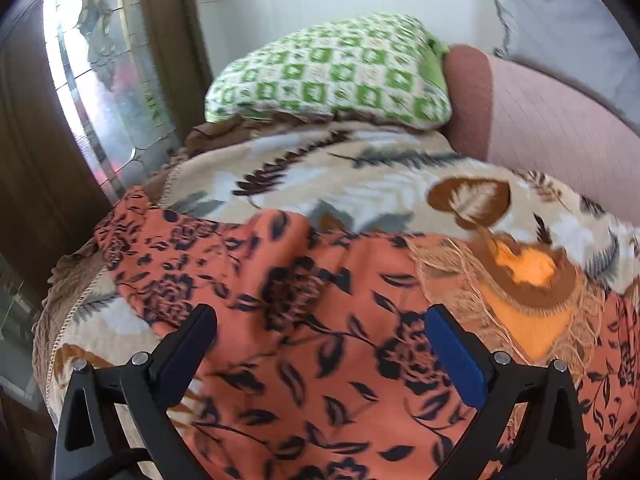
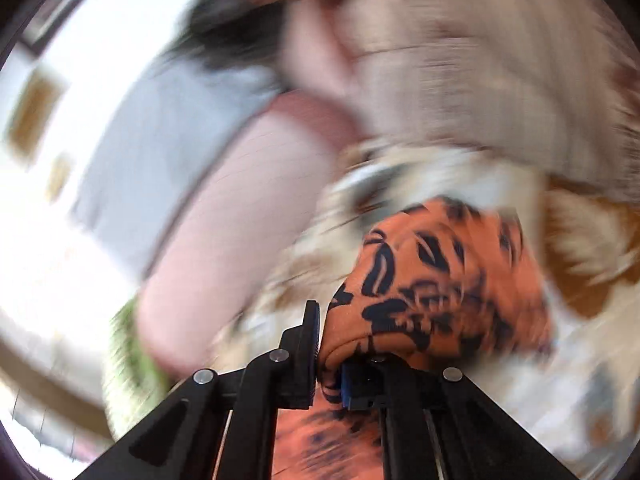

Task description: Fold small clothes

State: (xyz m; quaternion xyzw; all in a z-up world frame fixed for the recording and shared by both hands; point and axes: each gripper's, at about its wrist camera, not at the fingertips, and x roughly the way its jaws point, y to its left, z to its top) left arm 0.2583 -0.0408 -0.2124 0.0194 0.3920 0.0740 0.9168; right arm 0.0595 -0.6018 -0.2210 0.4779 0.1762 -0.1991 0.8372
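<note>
Leaf-printed blanket (image 1: 360, 176) covers the bed, with the orange floral garment (image 1: 304, 320) spread across its near part. Green checked pillow (image 1: 332, 76) sits behind. Left gripper (image 1: 320, 340) hovers spread over the garment; right gripper (image 2: 330, 360) pinches a bunched fold.

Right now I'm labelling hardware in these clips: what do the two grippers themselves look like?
The left gripper has matte black angular fingers with triangular cut-outs, silver round bolt heads at the joints and flat blue pads. A dark cable shows at its base. The right gripper is the same build: black frame, silver bolts, blue pad. No hands or sleeves are visible.
</note>
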